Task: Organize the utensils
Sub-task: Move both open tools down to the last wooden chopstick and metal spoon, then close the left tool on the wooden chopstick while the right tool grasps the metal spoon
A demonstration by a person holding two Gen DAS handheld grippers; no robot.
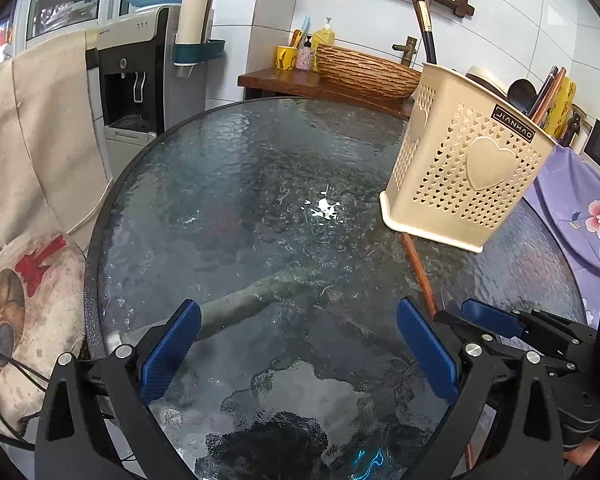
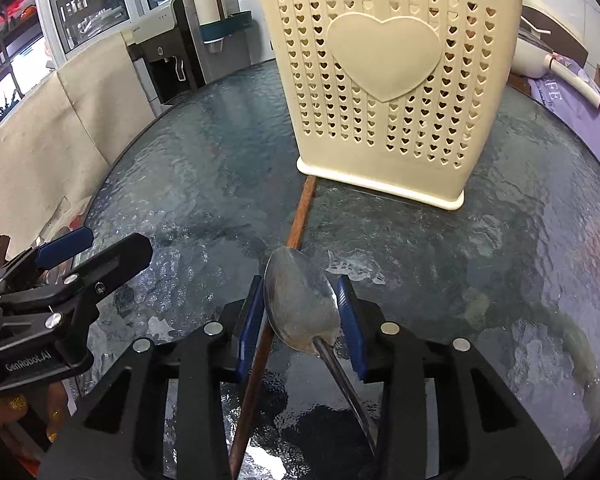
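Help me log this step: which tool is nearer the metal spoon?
Right. The right tool has the spoon bowl between its blue pads, beside a brown chopstick. The left tool stands open off to the spoon's left, holding nothing.

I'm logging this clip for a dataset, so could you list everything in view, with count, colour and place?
utensil holder: one, cream, perforated with hearts, standing on the far right part of the table
table: one, round, dark textured glass
spoon: one, metal, bowl between the pads of the right hand-held gripper
chopstick: one, reddish-brown wood, lying on the table from the holder's base back under the right gripper
water dispenser: one, grey and black, behind the table to the left
woven basket: one, brown, on the wooden counter behind
cushion: one, off-white with a red bow, left of the table
left hand-held gripper: one, black with blue pads, open, nothing between them
right hand-held gripper: one, black with blue pads, around the spoon bowl
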